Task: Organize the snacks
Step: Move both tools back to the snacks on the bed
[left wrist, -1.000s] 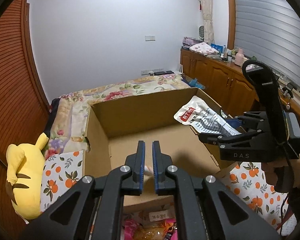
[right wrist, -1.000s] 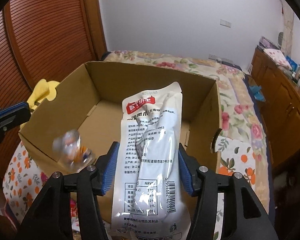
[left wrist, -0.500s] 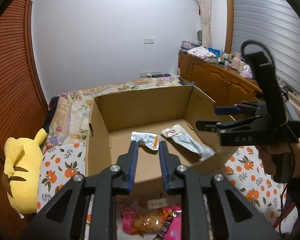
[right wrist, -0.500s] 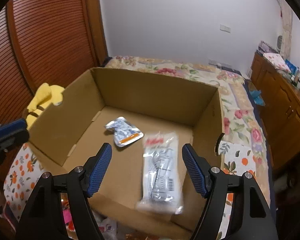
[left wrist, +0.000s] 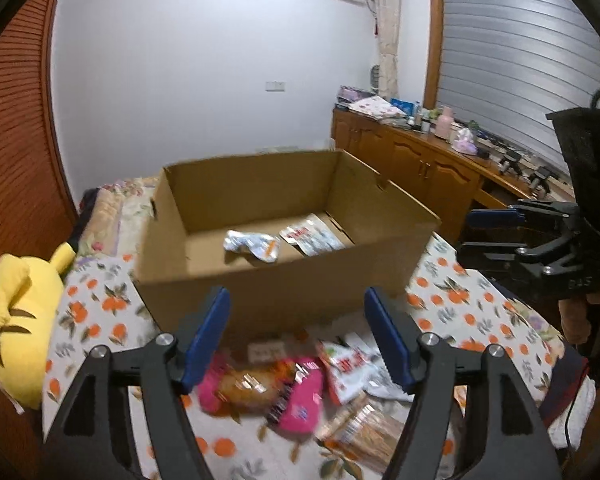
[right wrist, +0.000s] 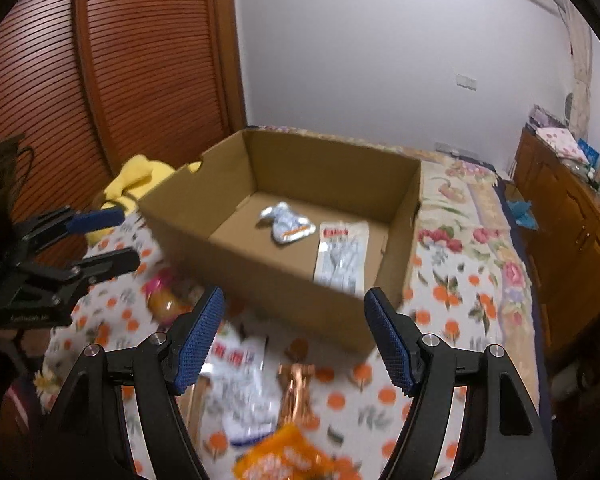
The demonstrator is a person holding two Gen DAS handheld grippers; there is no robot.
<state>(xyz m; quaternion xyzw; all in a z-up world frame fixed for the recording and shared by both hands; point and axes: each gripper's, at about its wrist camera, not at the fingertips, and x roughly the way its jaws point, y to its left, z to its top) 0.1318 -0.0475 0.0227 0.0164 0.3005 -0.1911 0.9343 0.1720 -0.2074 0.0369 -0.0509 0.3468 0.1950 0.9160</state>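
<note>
An open cardboard box (left wrist: 284,292) (right wrist: 260,264) stands on the orange-print bedspread. Inside lie a crumpled silver packet (left wrist: 252,243) (right wrist: 286,224) and a flat white pouch with a red label (left wrist: 312,236) (right wrist: 342,254). In front of the box is a heap of loose snacks: a pink packet (left wrist: 300,400), a bread pack (left wrist: 244,388), a white-and-red pack (left wrist: 352,368) (right wrist: 236,360), an orange bag (right wrist: 284,460). My left gripper (left wrist: 298,336) hangs above the heap, its jaws opening, nothing between them. My right gripper (right wrist: 294,334) is open and empty, also seen at the right edge (left wrist: 496,236).
A yellow plush toy (left wrist: 20,320) lies left of the box. A wooden cabinet (left wrist: 412,168) with bottles runs along the right wall. A slatted wooden door (right wrist: 100,80) is on the left. A floral quilt (right wrist: 460,208) lies right of the box.
The silver packet and the white pouch left the grippers and now lie in the box. Both grippers pulled back from the box to above the snack heap, and the left jaws spread wide.
</note>
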